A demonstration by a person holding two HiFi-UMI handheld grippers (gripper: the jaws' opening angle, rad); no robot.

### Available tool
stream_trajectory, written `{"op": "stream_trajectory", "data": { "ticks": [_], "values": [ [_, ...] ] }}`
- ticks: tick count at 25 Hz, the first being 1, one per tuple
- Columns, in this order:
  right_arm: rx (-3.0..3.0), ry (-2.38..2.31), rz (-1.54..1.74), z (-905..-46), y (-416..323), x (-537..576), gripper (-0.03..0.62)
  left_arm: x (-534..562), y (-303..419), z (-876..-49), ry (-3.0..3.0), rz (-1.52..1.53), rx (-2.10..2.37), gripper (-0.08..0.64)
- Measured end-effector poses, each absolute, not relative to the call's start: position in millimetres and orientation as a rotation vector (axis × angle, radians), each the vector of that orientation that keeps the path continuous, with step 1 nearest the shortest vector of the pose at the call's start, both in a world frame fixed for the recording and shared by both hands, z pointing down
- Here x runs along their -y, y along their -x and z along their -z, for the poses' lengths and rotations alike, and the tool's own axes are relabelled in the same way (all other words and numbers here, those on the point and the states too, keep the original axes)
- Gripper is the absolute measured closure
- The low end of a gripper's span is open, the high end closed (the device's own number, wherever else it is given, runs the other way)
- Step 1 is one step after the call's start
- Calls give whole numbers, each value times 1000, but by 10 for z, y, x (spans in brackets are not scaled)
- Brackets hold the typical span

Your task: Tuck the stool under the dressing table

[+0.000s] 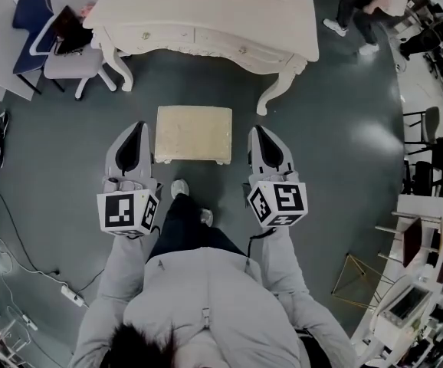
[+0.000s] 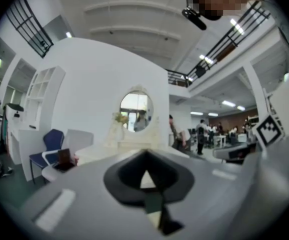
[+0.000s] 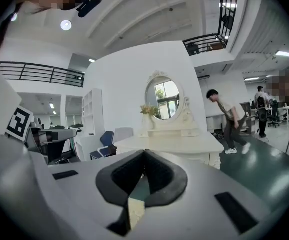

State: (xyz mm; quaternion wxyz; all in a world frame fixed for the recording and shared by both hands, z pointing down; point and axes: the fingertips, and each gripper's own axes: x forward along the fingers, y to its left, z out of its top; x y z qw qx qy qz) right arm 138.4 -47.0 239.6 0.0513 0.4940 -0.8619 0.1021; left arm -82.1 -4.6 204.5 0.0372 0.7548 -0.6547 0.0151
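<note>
- Not tucked yet: the stool [image 1: 193, 133] stands on the open floor [image 1: 321, 152], near the dressing table [image 1: 206, 14] but fully outside it.
- The left gripper [image 1: 138, 129] and right gripper [image 1: 258, 131] flank the stool, jaws closed tight, holding nothing.
- We judge the whole push is left to do.
- We can't tell whether either gripper touches the stool's sides.

Large open-plan office or lab hall: mezzanine railings [image 3: 39, 74], office chairs [image 1: 28, 12], white shelving [image 3: 95, 115], dark floor [image 1: 53, 152].
</note>
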Motion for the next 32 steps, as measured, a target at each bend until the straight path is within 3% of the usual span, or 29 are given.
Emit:
{"op": "stream_trajectory", "data": {
  "ticks": [32],
  "values": [
    [2256,-1362,-715,-4901,-1115,459,570,167,1017,-4530,-2116,-325,1725,549]
  ]
}}
